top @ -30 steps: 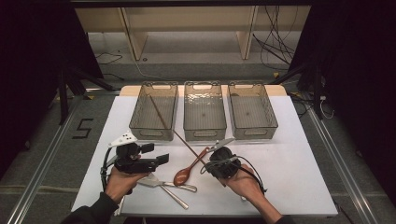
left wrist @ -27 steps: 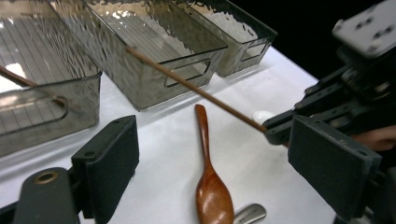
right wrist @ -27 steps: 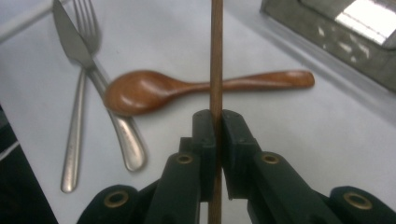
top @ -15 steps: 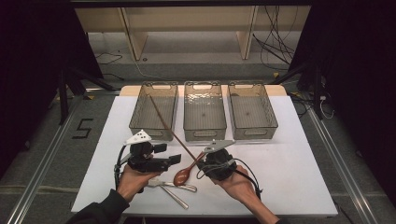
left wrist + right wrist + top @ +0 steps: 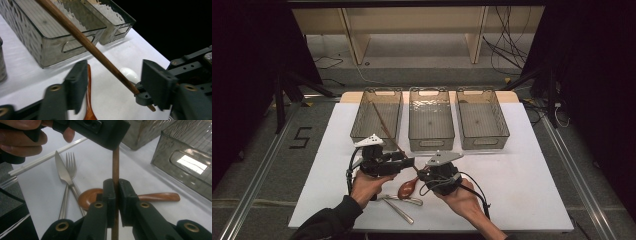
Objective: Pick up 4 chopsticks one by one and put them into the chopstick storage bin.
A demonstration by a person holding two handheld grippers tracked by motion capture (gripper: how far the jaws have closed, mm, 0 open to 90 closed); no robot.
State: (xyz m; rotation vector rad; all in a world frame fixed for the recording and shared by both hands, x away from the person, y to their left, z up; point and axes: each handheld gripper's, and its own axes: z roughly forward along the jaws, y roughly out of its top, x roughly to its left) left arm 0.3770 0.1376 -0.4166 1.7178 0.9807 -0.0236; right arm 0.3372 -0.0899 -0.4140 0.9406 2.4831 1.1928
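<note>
A long brown wooden chopstick (image 5: 387, 130) slants from over the left clear bin (image 5: 360, 125) down to my right gripper (image 5: 422, 174). In the right gripper view, my right gripper (image 5: 115, 187) is shut on the chopstick (image 5: 115, 165) near its lower end. My left gripper (image 5: 406, 162) has come up beside it. In the left gripper view, its jaws have just been closing, and the left gripper (image 5: 116, 75) now straddles the chopstick (image 5: 82, 40). The stick lies close to the right-hand pad (image 5: 156, 82), and a gap remains at the other pad.
A wooden spoon (image 5: 407, 189), a knife (image 5: 62, 172) and a fork (image 5: 71, 163) lie on the white table under the grippers. A white spoon (image 5: 130, 74) lies nearby. The middle bin (image 5: 430, 142) and right bin (image 5: 483, 142) stand behind. White sticks (image 5: 42, 158) lie near the table's edge.
My left gripper has moved right, up to the chopstick and the right gripper, and its jaws have narrowed around the stick. The right gripper has kept its hold on the chopstick.
</note>
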